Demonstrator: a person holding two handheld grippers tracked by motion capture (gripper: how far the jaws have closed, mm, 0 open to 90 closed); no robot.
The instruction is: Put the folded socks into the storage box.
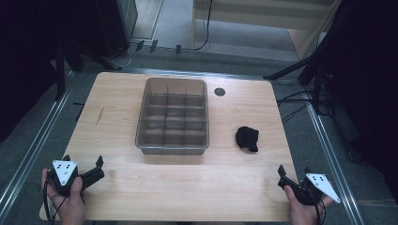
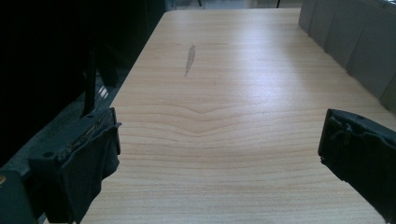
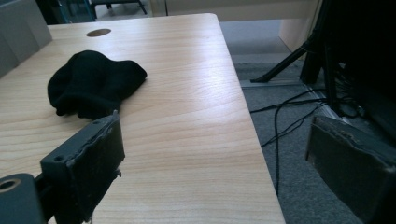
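Here, every place is told from the grey divided bin [image 1: 172, 116] at the table's middle.

Black cloth bundle: a small, balled-up dark fabric piece [image 1: 247, 138], perhaps a sock, lies on the bare wood to the right of the bin, level with its near end and clearly apart from its wall. In the right gripper view the same bundle [image 3: 93, 81] sits ahead and to the left of the jaws.

Long axis: the bundle is a rounded lump, a little longer along the table's depth than across it in the high view; I judge that no approach angle is strongly favoured.

Right gripper: it [image 1: 293, 175] rests near the table's front right corner, on the same side of the bin as the bundle; its jaws stand wide apart with nothing between them.

Left gripper: it [image 1: 83, 161] rests near the front left corner, on the bin's far side from the bundle; its jaws are also spread, with bare wood between them.

Nearer hand: the right, plainly, since the bin stands between the left gripper and the bundle.

Coming move, as a guess: the right gripper would go forward and inward toward the bin to reach the bundle.

Bin compartments: they look empty from above.
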